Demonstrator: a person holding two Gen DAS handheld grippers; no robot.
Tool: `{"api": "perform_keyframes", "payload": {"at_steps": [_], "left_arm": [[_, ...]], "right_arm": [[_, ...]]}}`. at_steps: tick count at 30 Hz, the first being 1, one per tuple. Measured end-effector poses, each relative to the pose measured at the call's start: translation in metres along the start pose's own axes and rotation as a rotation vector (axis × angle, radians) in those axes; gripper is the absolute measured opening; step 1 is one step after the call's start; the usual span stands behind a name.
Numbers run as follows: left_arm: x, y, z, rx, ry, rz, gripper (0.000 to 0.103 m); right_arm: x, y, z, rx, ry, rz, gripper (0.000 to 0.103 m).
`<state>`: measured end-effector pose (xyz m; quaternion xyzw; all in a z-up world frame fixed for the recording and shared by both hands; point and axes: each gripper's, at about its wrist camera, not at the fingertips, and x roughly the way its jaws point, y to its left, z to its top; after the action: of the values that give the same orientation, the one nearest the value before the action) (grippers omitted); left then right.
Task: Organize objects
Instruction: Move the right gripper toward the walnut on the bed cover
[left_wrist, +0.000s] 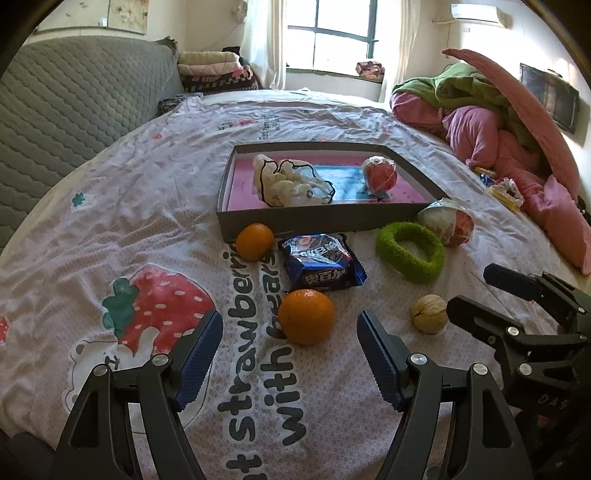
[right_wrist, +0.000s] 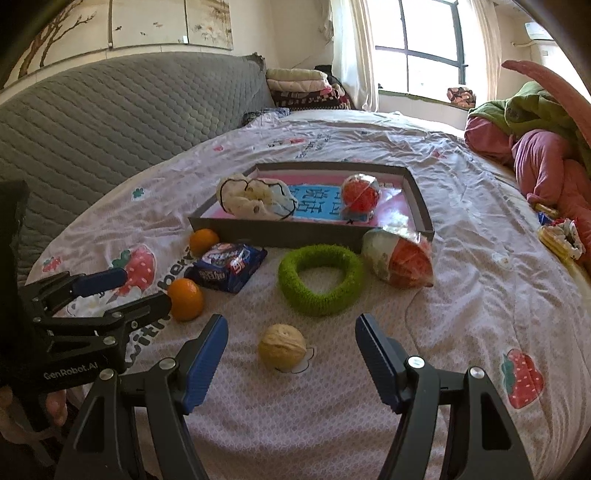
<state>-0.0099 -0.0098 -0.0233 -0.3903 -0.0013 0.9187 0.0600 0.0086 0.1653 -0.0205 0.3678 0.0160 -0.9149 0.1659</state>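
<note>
I hold both grippers tilted down over the bed, left gripper (left_wrist: 290, 354) gaping before an orange (left_wrist: 306, 316), right gripper (right_wrist: 291, 356) gaping around a walnut (right_wrist: 282, 346) without touching it, while ring (right_wrist: 320, 279), snack pack (right_wrist: 229, 266) and tray (right_wrist: 310, 230) lie beyond.

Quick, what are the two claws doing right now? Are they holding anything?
Left claw: open, holding nothing; an orange sits just ahead of it.
Right claw: open, holding nothing; a walnut lies between its fingers, untouched.
</note>
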Motion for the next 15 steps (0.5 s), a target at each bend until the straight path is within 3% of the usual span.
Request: {"api": "perform_keyframes", "payload": {"at_steps": [15], "left_arm": [[0.012,0.002,-0.004,-0.001,0.046,-0.016,0.076]], "right_arm": [[0.015,-0.002,-0.008,0.005,0.051,-0.007,0.071]]}}
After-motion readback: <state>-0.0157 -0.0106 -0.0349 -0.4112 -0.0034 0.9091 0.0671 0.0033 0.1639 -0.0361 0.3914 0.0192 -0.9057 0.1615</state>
